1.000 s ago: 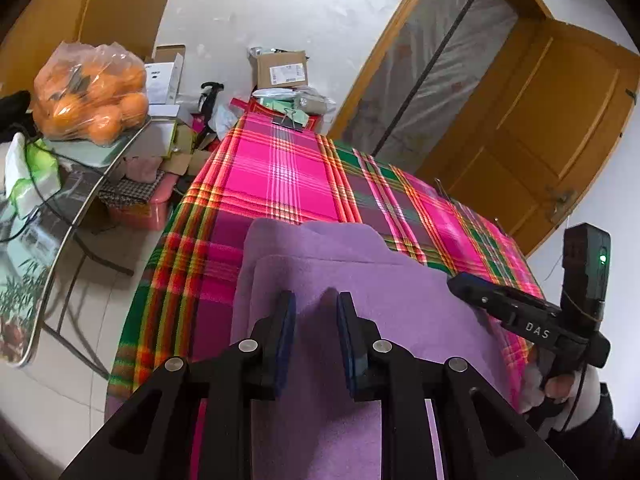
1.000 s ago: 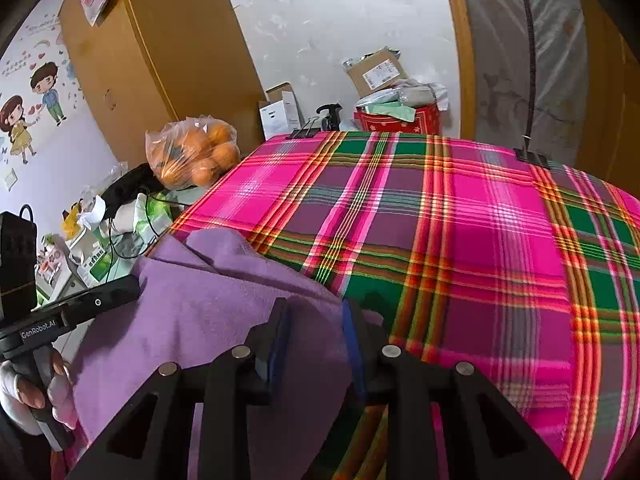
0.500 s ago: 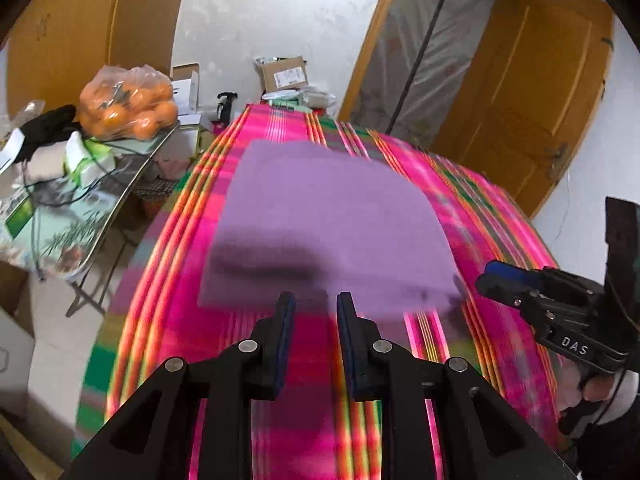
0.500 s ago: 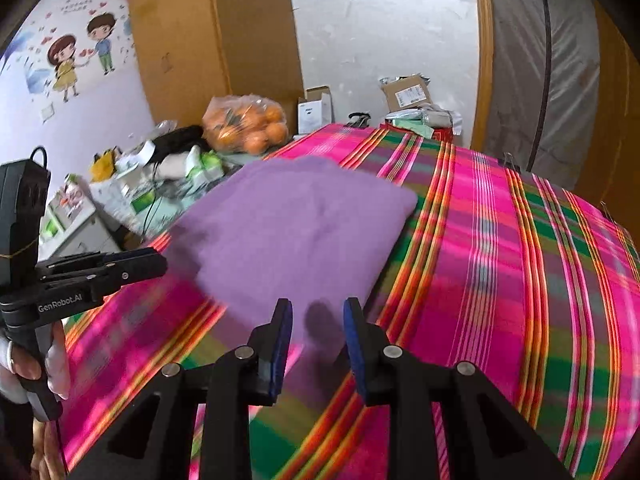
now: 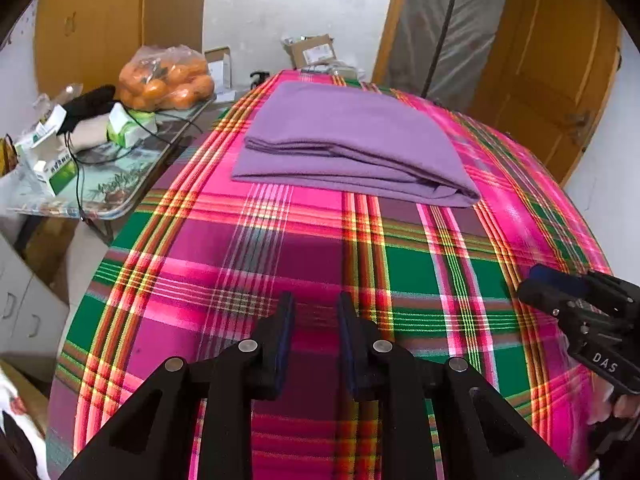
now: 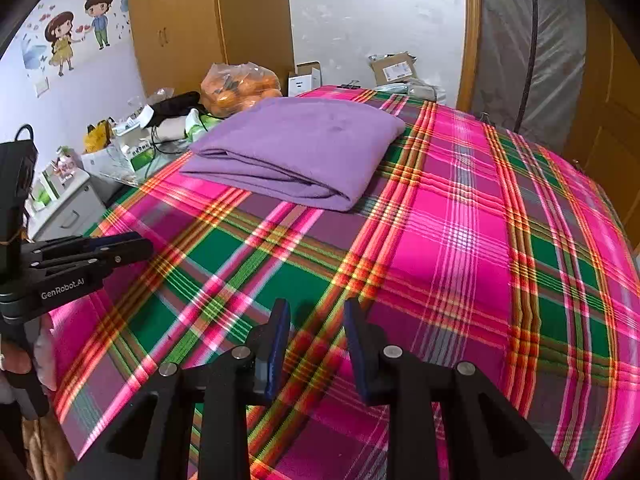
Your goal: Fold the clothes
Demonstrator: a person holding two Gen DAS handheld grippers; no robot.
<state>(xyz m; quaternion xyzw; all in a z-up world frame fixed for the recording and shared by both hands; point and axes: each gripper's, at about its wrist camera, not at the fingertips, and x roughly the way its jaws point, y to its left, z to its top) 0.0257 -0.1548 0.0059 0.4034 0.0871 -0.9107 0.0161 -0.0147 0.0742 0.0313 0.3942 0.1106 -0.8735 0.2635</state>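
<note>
One purple garment (image 5: 352,140) lies folded into a thick, neat rectangle at the far end of the plaid-covered desk (image 5: 440,272), its stacked layers showing along the near edge and its rounded fold at the right corner. From where I stand it looks finished: edges line up, nothing trails loose, and no other clothing waits on the bright pink and green cloth. Whether it is a sweater or a blanket I cannot tell.

Both tools hover over the near part of the desk, well apart from the garment. The left gripper (image 5: 314,312) has its jaws parted a little with only plaid cloth showing between the pads, gripping nothing. The right gripper (image 6: 316,316) stands somewhat wider, also with nothing in it.

My reading is that this piece is done, and what remains depends on whether more clothes are brought in; none show here. Off to the left, a side table carries a bag of oranges (image 5: 168,76) and small boxes, untouched by the work.
</note>
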